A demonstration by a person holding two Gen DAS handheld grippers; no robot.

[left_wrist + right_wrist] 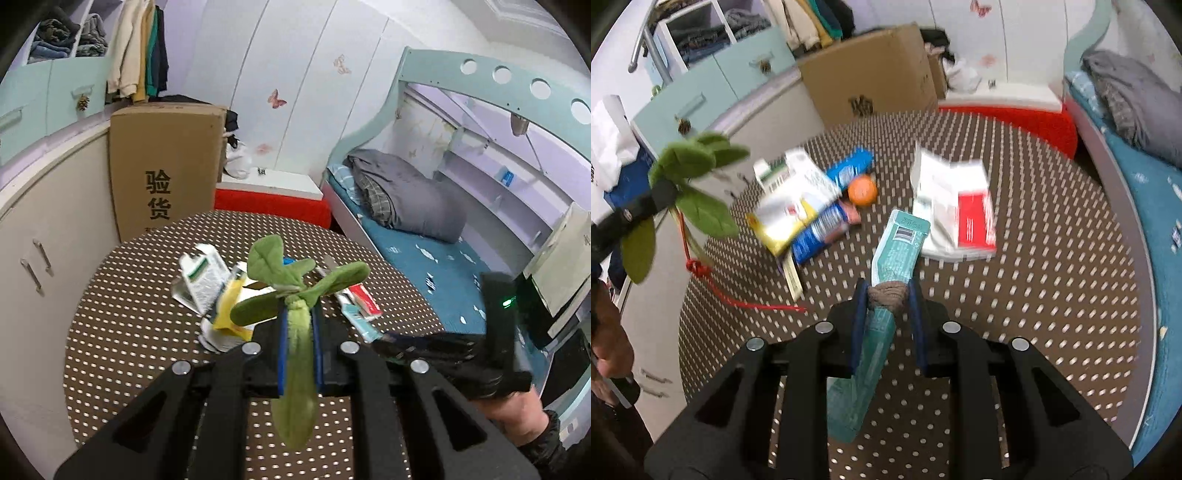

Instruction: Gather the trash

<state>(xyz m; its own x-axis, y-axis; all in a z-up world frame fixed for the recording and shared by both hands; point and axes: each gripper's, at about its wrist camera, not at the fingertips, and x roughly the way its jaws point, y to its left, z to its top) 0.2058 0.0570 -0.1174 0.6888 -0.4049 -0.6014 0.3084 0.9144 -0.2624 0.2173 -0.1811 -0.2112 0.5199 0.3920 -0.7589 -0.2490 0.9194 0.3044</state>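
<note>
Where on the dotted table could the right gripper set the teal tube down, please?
Bare patches: the table's right side, between the white-and-red packet and the bed, and the near edge. The far-left middle is crowded with packets and an orange.

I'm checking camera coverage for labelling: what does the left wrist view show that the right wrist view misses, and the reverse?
Only the left wrist view shows the left gripper end-on, shut on the green fabric leaf sprig, and the teal bed rail with round holes. Only the right wrist view shows the right gripper shut on the teal flat wrapper, the small orange fruit, the blue snack packets and a red string trailing from the sprig. Both show the brown dotted round table, the cardboard box and the grey bedding.
</note>
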